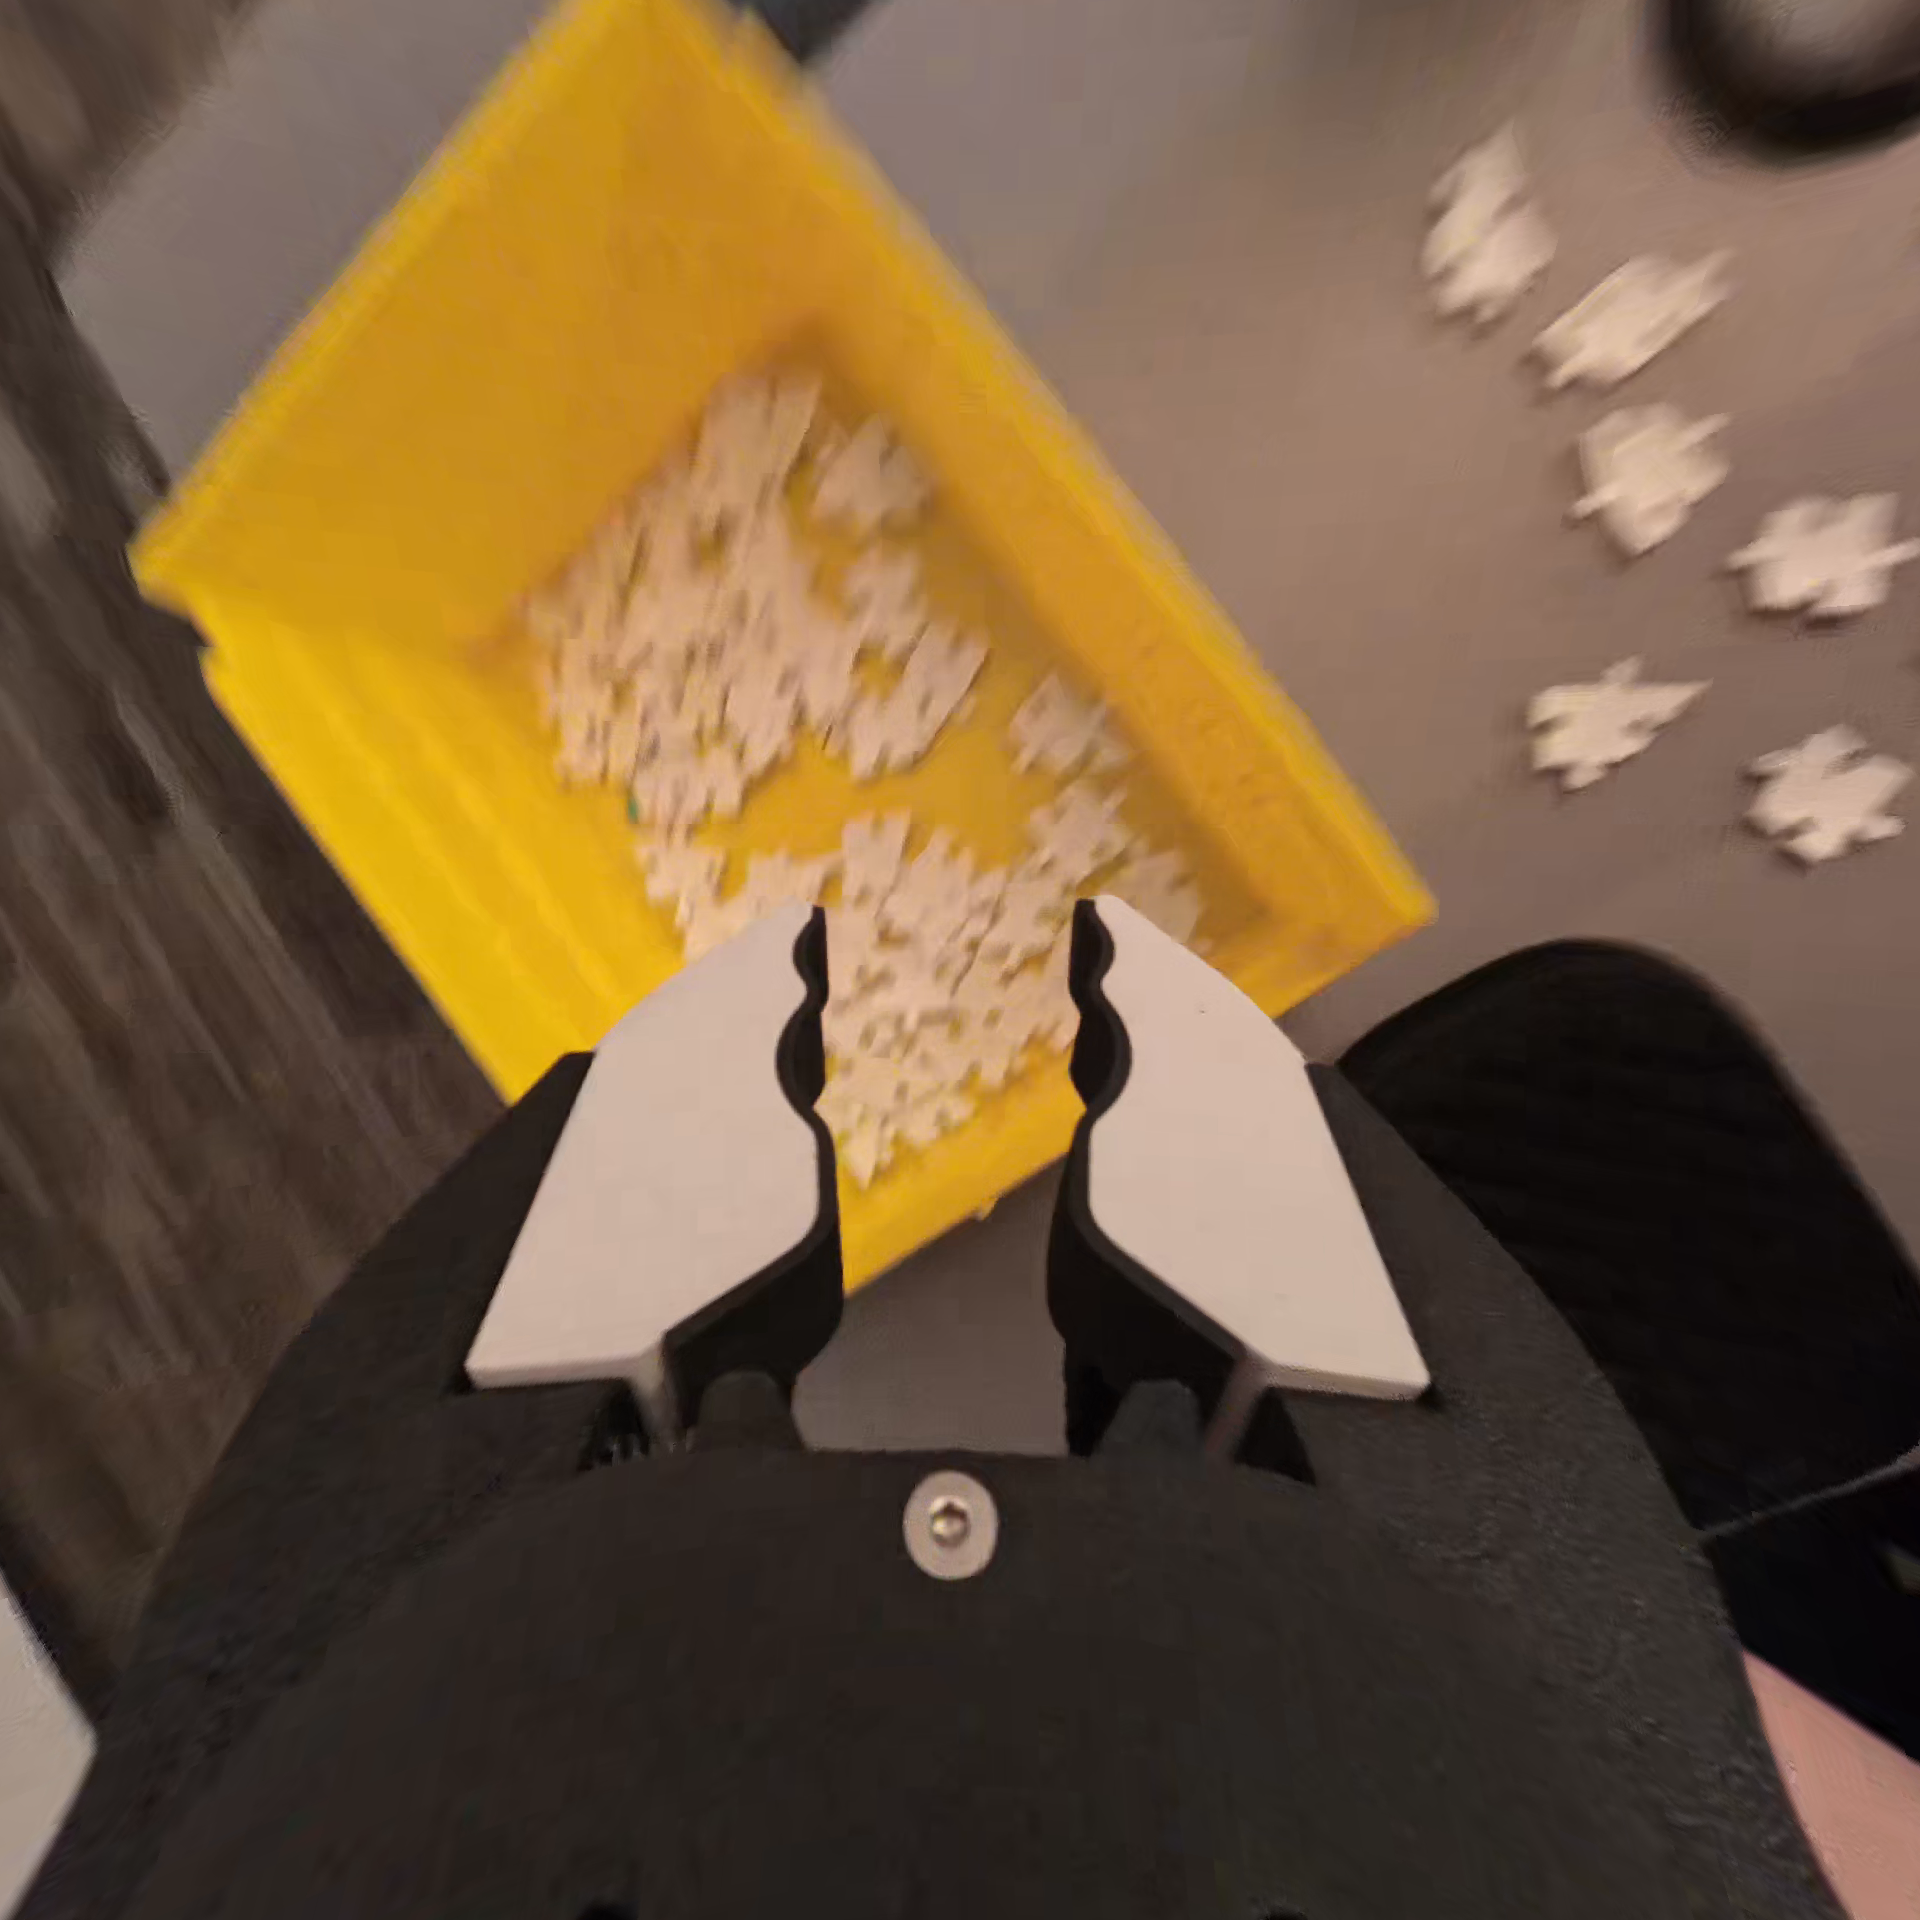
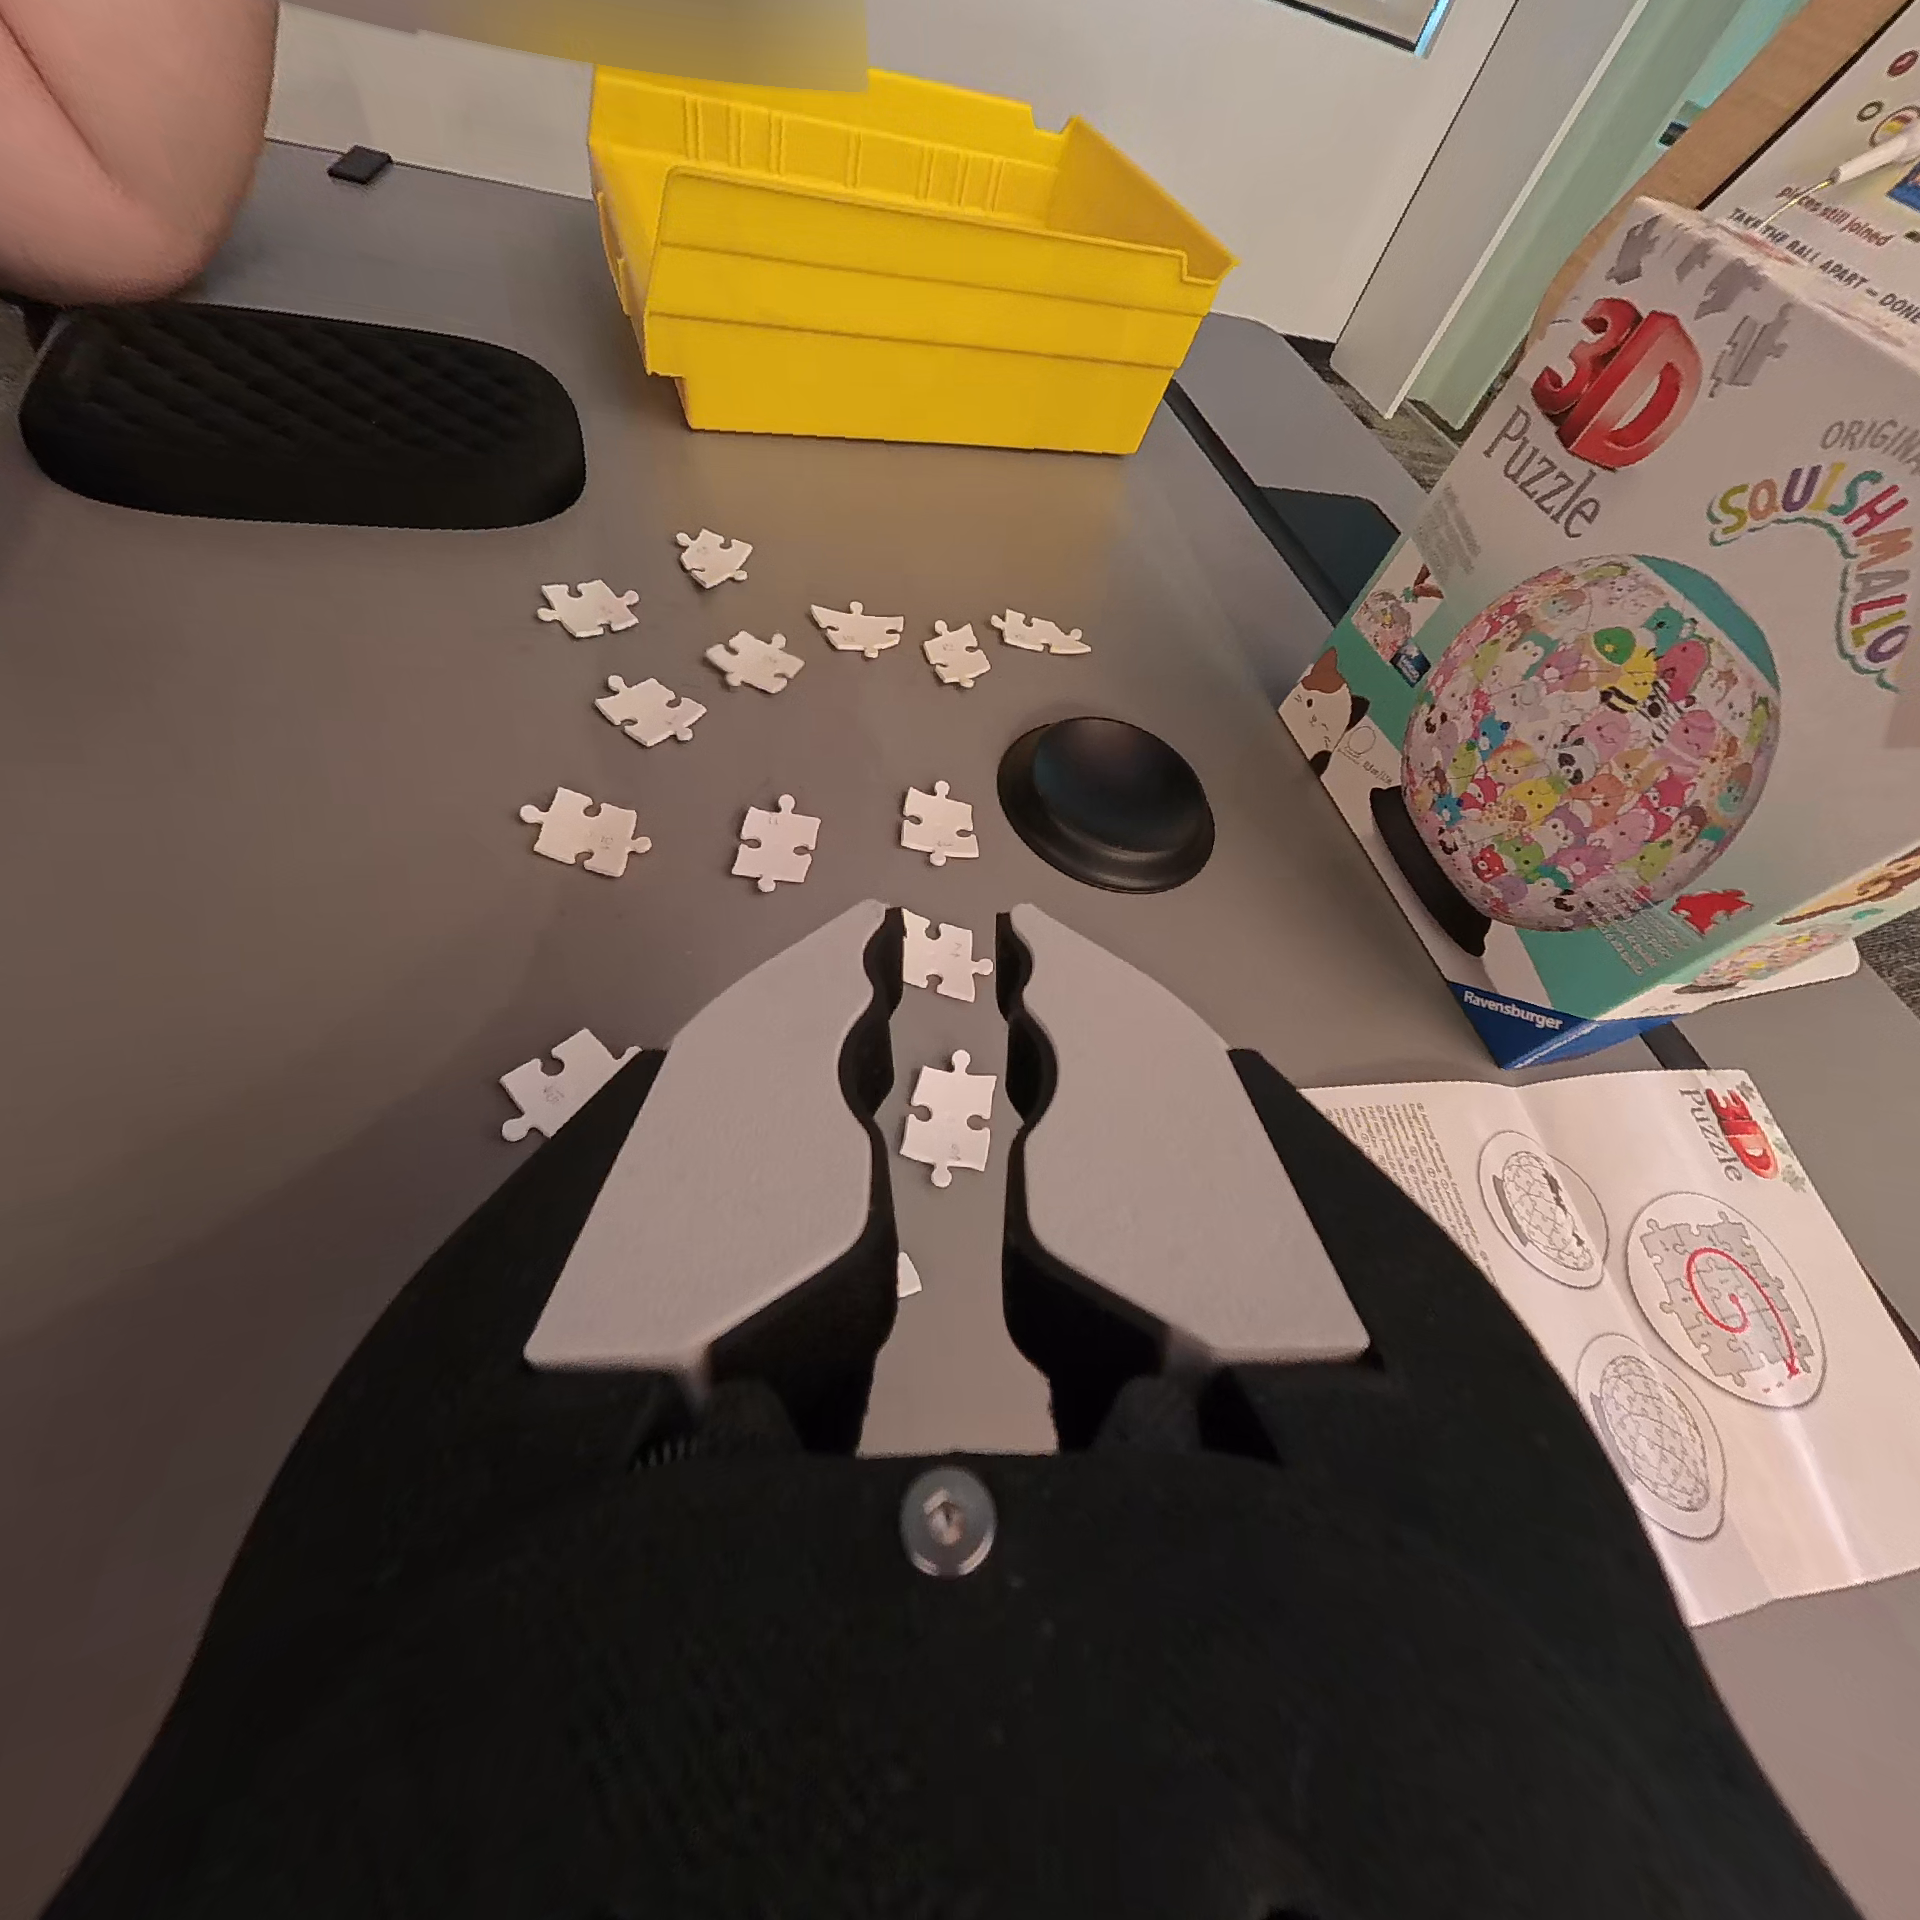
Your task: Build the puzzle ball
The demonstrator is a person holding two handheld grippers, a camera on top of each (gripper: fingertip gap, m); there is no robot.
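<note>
My left gripper (image 1: 948, 914) hangs spread over the yellow bin's (image 1: 436, 436) near rim; my right gripper (image 2: 948, 920), also spread and empty, hovers over loose pieces (image 2: 774, 844) near it.

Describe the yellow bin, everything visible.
The yellow bin is an open-topped rectangular tub, plastic by the look, with ribbed upper walls and stepped ledges along its outer sides. It stands upright on the grey table, beyond the loose white pieces and beside the black pad. In the blurred left wrist view its floor holds a heap of white puzzle pieces, bare yellow around them. The open left gripper is above its near end, seemingly not touching.
</note>
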